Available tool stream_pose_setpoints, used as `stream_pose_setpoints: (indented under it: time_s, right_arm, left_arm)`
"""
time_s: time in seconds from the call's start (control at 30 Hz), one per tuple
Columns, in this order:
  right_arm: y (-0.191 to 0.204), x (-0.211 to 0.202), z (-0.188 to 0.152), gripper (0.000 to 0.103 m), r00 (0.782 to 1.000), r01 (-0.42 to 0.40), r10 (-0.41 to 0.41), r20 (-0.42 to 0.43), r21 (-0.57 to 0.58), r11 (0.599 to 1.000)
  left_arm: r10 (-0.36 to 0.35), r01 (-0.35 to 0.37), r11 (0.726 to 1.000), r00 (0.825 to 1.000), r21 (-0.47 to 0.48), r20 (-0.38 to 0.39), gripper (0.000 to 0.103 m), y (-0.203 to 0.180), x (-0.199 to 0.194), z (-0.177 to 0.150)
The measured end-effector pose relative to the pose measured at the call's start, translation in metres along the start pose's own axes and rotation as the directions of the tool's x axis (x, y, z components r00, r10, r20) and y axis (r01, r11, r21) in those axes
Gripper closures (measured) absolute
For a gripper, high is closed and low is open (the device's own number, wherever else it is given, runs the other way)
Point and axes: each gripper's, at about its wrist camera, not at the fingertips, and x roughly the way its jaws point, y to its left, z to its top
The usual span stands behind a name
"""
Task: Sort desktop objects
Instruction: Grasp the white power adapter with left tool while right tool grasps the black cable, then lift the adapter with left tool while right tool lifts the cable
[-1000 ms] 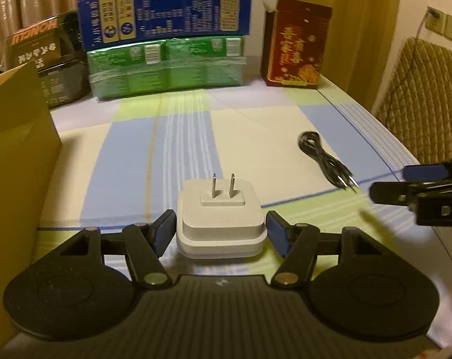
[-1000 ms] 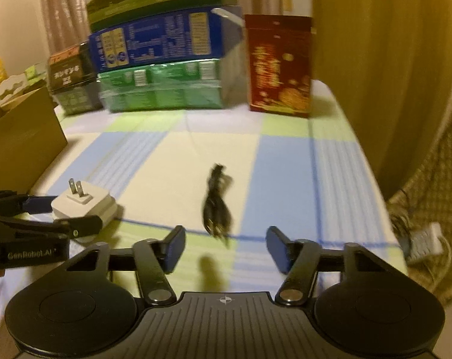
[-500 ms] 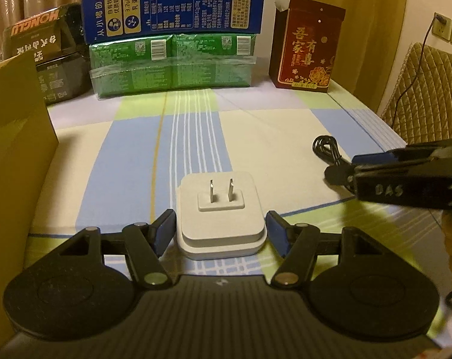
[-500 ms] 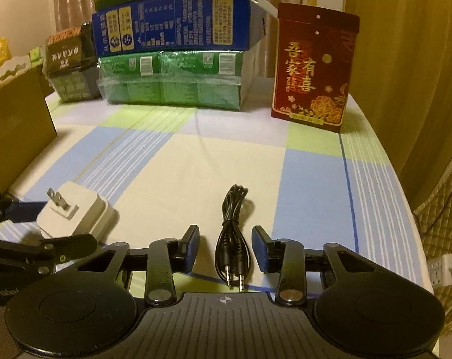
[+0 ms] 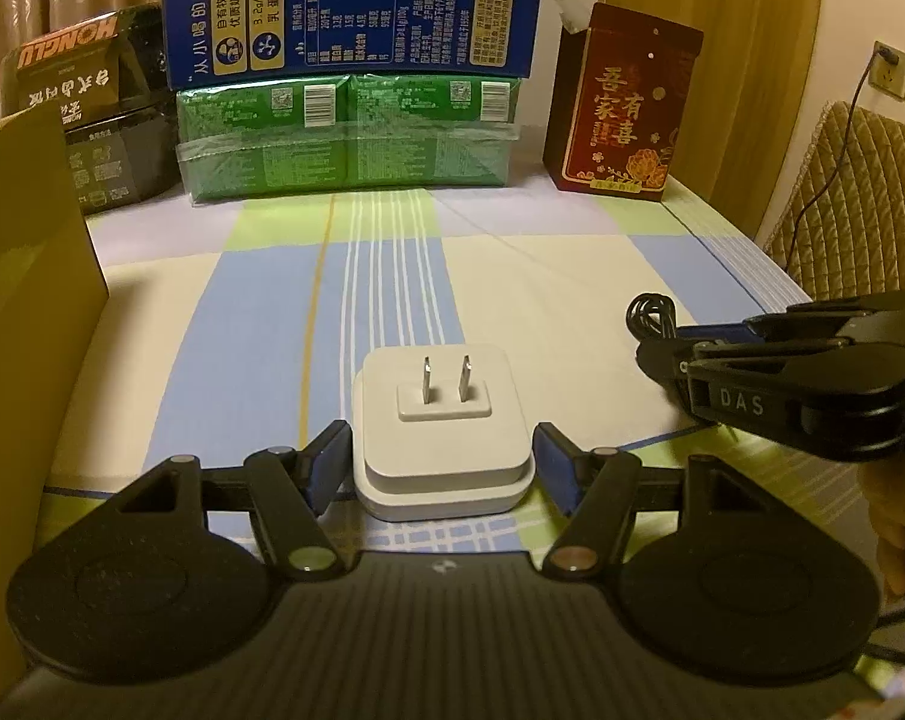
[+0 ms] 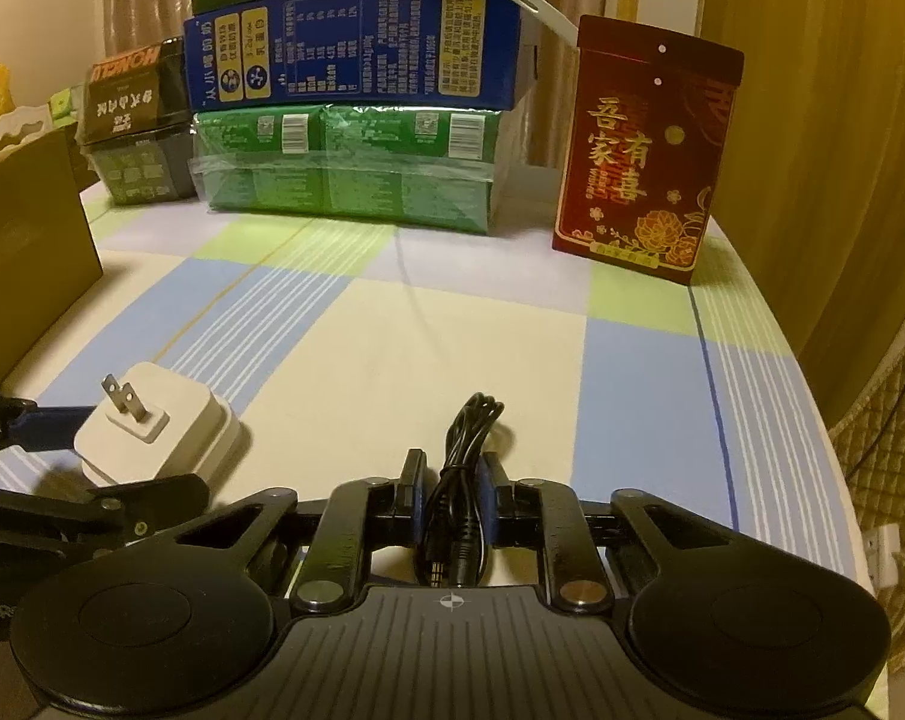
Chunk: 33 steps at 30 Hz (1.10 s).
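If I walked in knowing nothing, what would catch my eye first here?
Probably the white plug adapter on the checked tablecloth, prongs up, between the left gripper fingers. Beside it, the right gripper has just been closing and now pinches a coiled black cable. Behind stand stacked cartons and a red box.

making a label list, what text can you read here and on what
"DAS": side of the right gripper
"HONGLU", upside down: black box
"吾家有喜": red box
"3.2g/100mL", upside down: blue milk carton
Green cartons' print: too small to read
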Motion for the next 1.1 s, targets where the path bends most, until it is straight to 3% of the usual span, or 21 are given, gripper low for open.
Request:
stream_pose_setpoints:
  time_s: [0.8,1.1]
  right_arm:
    - [0.020,-0.020,-0.015,0.090,1.000,-0.017,0.018,-0.010,0.030,0.999]
    - [0.023,-0.036,-0.025,0.091,0.999,-0.030,0.033,-0.035,0.066,0.997]
  left_arm:
    - [0.002,-0.002,1.000,1.000,0.022,0.005,0.042,0.001,0.007,-0.001]
    - [0.001,-0.001,1.000,1.000,0.029,-0.028,0.043,-0.003,-0.006,-0.006]
